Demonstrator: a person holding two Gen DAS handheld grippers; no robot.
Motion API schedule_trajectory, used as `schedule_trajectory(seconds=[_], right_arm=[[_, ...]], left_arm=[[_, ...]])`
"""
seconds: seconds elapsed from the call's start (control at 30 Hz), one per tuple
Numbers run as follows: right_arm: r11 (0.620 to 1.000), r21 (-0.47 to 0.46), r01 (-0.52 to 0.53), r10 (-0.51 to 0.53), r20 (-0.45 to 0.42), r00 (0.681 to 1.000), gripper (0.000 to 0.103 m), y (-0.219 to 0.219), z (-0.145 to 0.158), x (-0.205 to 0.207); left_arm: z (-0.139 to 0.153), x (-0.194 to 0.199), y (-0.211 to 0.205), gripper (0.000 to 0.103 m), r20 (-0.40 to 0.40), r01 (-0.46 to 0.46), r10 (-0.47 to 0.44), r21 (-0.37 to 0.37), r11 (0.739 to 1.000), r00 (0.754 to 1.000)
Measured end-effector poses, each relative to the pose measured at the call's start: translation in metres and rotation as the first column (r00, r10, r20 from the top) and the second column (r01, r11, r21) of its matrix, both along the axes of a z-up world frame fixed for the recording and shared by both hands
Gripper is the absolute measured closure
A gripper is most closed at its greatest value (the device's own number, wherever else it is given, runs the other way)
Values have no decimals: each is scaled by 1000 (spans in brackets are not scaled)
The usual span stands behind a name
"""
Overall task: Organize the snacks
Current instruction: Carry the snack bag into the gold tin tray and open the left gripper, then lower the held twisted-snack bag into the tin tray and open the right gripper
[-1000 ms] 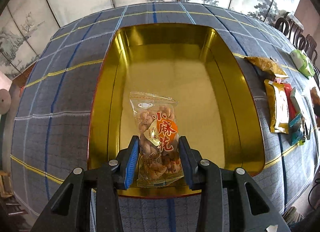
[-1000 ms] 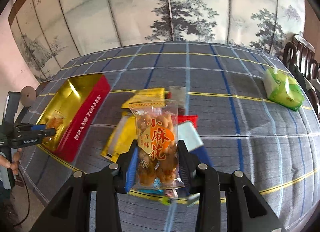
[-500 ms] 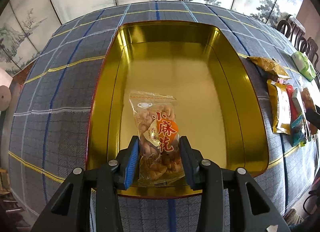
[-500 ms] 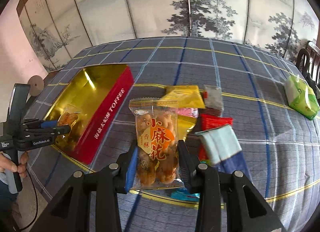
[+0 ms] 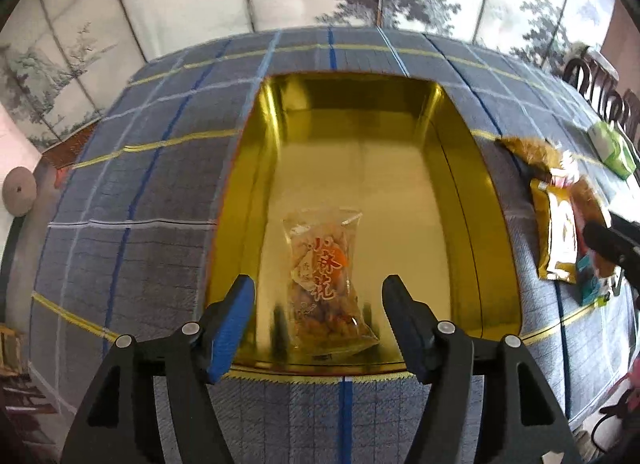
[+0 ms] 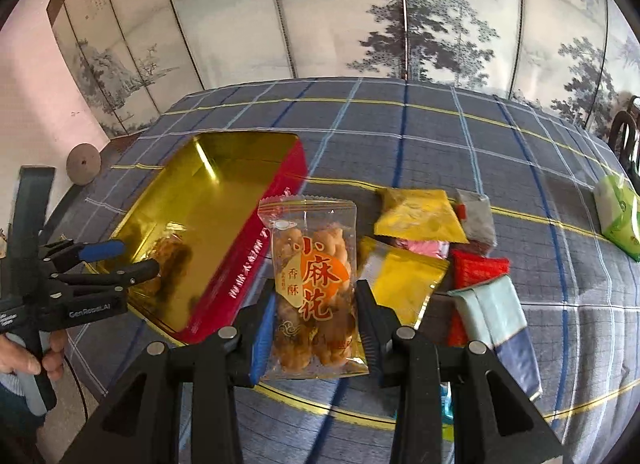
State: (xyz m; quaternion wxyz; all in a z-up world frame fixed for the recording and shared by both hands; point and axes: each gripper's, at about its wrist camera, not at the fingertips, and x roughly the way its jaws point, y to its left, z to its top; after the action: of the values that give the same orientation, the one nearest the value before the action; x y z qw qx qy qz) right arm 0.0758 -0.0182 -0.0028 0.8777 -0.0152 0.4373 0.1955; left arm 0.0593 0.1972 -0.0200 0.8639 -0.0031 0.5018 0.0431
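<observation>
A clear packet of twisted dough snacks point(image 5: 324, 284) lies on the floor of the gold tin point(image 5: 460, 183), near its front wall. My left gripper point(image 5: 318, 314) hangs over it with its jaws opening, the pads well clear of the packet on both sides. In the right wrist view my right gripper point(image 6: 316, 328) is shut on a second, identical snack packet point(image 6: 312, 276), held upright above the tablecloth just right of the tin's red side point(image 6: 256, 264). The left gripper point(image 6: 120, 260) shows there at the tin's near end, held by a hand point(image 6: 24, 360).
Several loose snack packs lie right of the tin: yellow ones point(image 6: 416, 215), a red one point(image 6: 476, 268), a pale blue one point(image 6: 492, 312). A green tissue pack point(image 6: 618, 215) sits far right. A chair back point(image 5: 600, 83) stands at the table's right edge, a painted screen behind.
My left gripper has let go of its packet, which now lies in the tin. My right gripper has carried its packet leftward, closer to the tin.
</observation>
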Motion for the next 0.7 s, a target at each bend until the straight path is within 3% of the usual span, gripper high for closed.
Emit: schedule_trajectory(seconds=[0.33, 0.7], right_arm=[[999, 22, -32, 33, -15, 999, 65, 26, 1, 0], [996, 19, -92, 92, 9, 996, 65, 83, 7, 1]], left_arm=[[38, -40, 36, 33, 118, -178, 178, -12, 984, 977], [41, -71, 57, 32, 115, -258, 264, -59, 964, 958]])
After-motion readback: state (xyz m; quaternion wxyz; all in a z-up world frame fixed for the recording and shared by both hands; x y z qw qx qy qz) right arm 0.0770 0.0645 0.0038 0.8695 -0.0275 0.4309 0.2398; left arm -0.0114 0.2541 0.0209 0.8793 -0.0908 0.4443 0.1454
